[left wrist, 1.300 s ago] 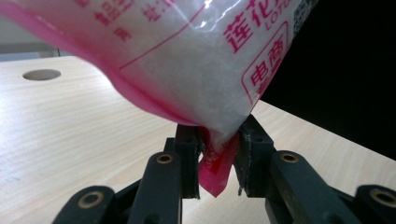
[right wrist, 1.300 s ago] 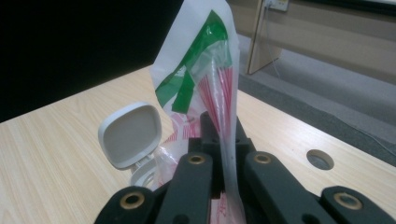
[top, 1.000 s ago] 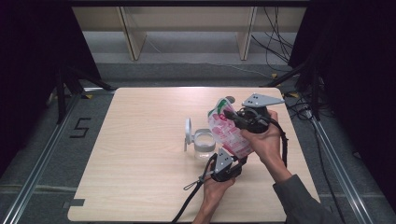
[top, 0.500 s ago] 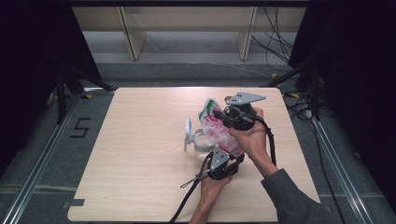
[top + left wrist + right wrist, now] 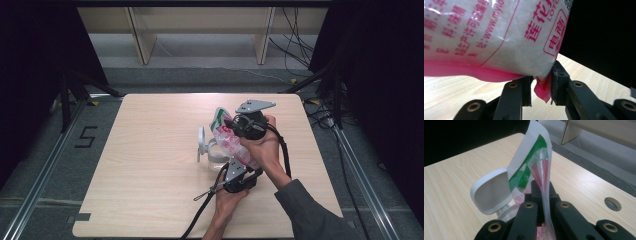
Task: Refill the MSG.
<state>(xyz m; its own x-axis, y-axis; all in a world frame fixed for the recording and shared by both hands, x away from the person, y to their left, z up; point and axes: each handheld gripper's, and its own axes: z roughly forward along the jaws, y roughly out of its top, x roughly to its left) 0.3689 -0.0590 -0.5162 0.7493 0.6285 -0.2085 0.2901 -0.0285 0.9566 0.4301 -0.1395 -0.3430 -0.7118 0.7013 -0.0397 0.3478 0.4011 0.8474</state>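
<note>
A plastic bag (image 5: 230, 140) with pink and red print and a green and white top is held tilted above the table between both grippers. My left gripper (image 5: 239, 172) is shut on the bag's pink bottom corner (image 5: 542, 87), near the table's front. My right gripper (image 5: 234, 122) is shut on the bag's upper part (image 5: 541, 170), higher and farther back. Just under the bag stands a clear container (image 5: 216, 156) with its white lid (image 5: 201, 141) flipped open to the left; the lid (image 5: 491, 191) also shows beside the right jaws.
The wooden table (image 5: 150, 165) has a round hole (image 5: 612, 204) near its right side. Cables (image 5: 197, 212) trail from the grippers over the front edge. Shelf legs (image 5: 140, 35) stand beyond the far edge.
Both grippers carried the bag left toward the container and tipped it further; the right gripper now sits higher over the container's open lid.
</note>
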